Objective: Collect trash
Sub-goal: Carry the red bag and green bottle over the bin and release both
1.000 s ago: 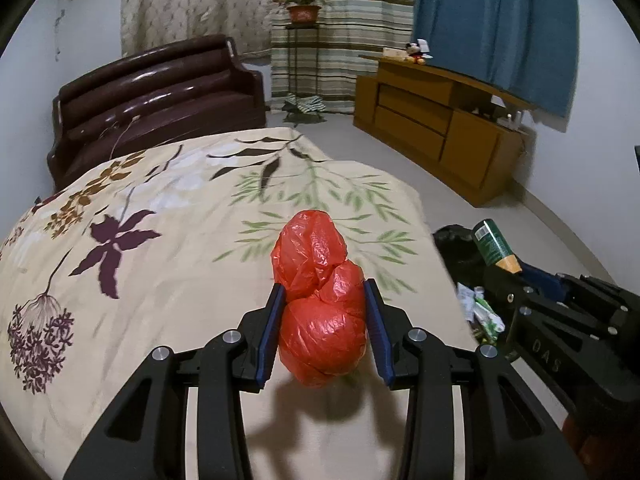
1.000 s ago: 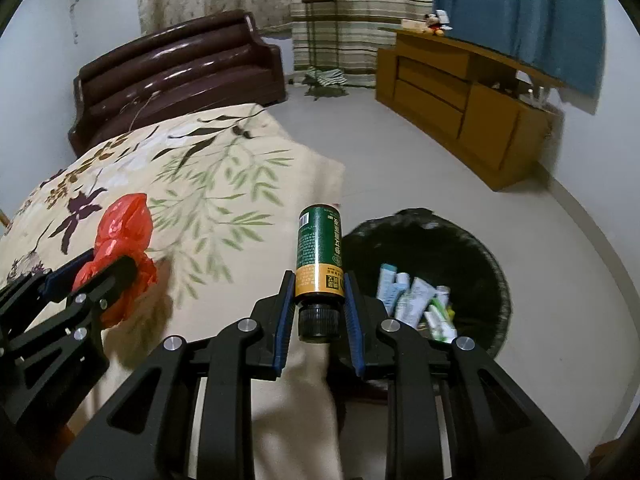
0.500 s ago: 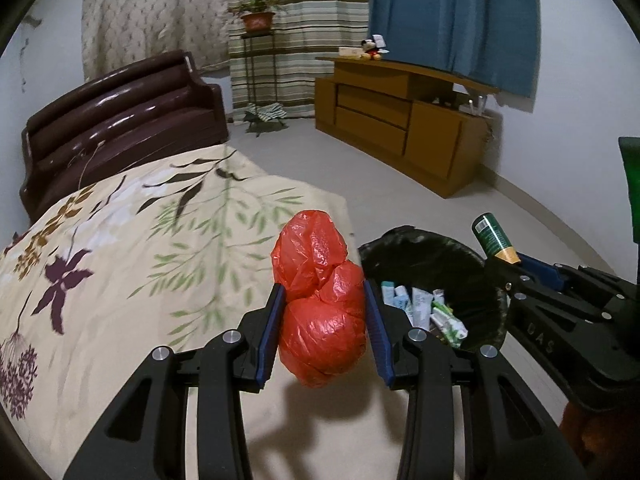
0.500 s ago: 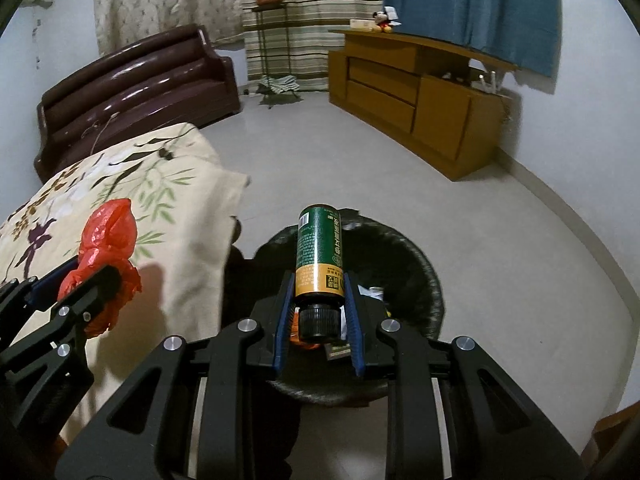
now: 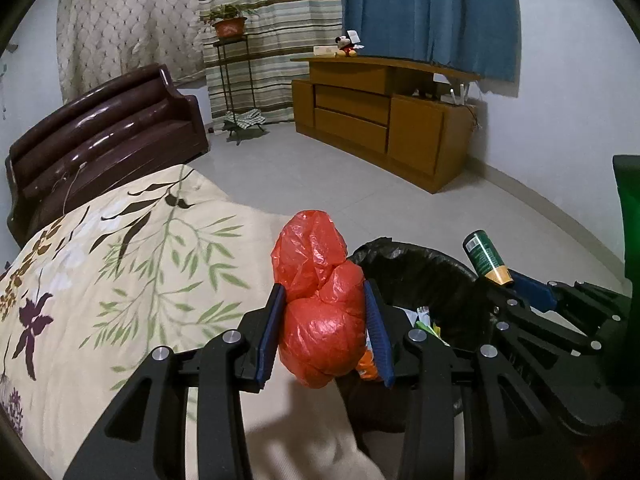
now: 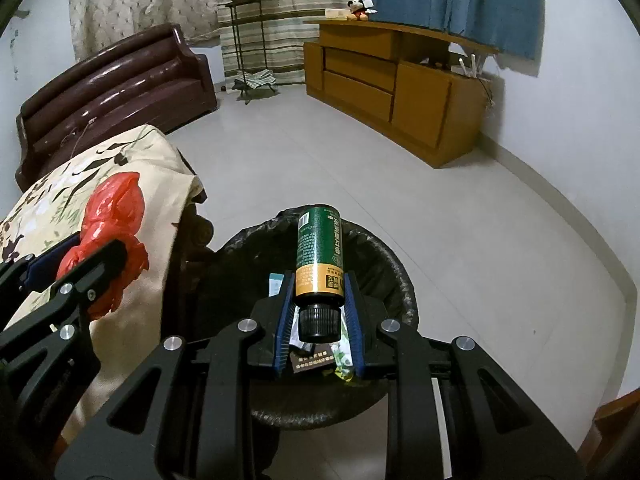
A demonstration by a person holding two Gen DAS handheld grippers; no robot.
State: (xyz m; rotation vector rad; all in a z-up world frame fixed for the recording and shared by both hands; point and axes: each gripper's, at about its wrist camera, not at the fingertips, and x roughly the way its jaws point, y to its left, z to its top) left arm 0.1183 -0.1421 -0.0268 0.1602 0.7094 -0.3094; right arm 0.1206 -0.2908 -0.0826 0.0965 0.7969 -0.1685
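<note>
My left gripper (image 5: 326, 332) is shut on a crumpled red plastic bag (image 5: 320, 300) and holds it over the bed's edge, just left of the bin. The bag also shows in the right wrist view (image 6: 110, 236). My right gripper (image 6: 319, 320) is shut on a green and gold bottle (image 6: 320, 256) with a black cap, held above the black-lined trash bin (image 6: 396, 280). The bottle also shows in the left wrist view (image 5: 486, 258). The bin (image 5: 420, 268) holds several tubes and wrappers.
A bed with a floral cream cover (image 5: 120, 272) lies to the left of the bin. A dark brown sofa (image 6: 116, 88), a plant stand (image 6: 244, 32) and a wooden cabinet (image 6: 392, 80) stand at the back. Grey tile floor (image 6: 480, 240) spreads to the right.
Both grippers have moved right, off the bed toward the bin. The bottle now hangs over the bin's opening. Both keep their hold.
</note>
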